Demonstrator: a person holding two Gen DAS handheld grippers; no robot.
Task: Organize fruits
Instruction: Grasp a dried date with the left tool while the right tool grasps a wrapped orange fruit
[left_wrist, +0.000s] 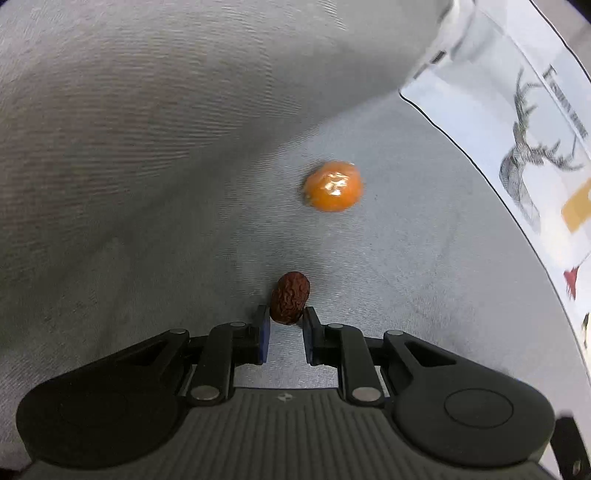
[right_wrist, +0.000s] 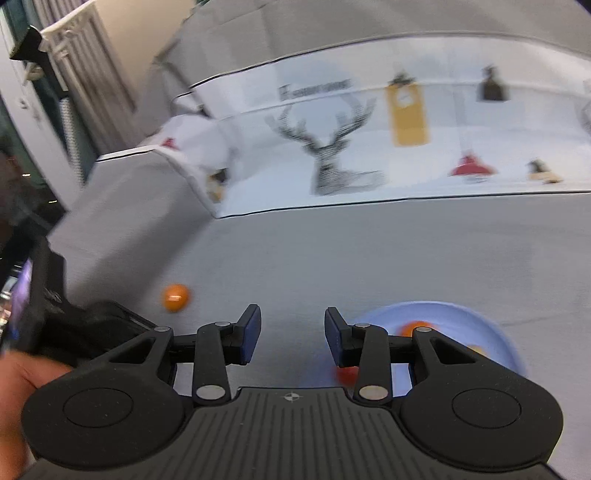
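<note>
In the left wrist view my left gripper (left_wrist: 285, 314) is shut on a wrinkled dark red date (left_wrist: 290, 297), held by its near end between the blue pads above the grey sofa seat. A small orange fruit (left_wrist: 333, 185) lies on the seat beyond it. In the right wrist view my right gripper (right_wrist: 292, 321) is open and empty over the seat. A light blue plate (right_wrist: 480, 325) sits to its right with orange and red fruits (right_wrist: 415, 326), partly hidden behind the right finger. The same small orange fruit (right_wrist: 176, 297) lies at the left.
A white cushion with a deer print (right_wrist: 332, 155) leans against the sofa back; it also shows in the left wrist view (left_wrist: 524, 155). The grey armrest (right_wrist: 122, 221) rises at the left. The other hand and its gripper body (right_wrist: 55, 332) are at the far left.
</note>
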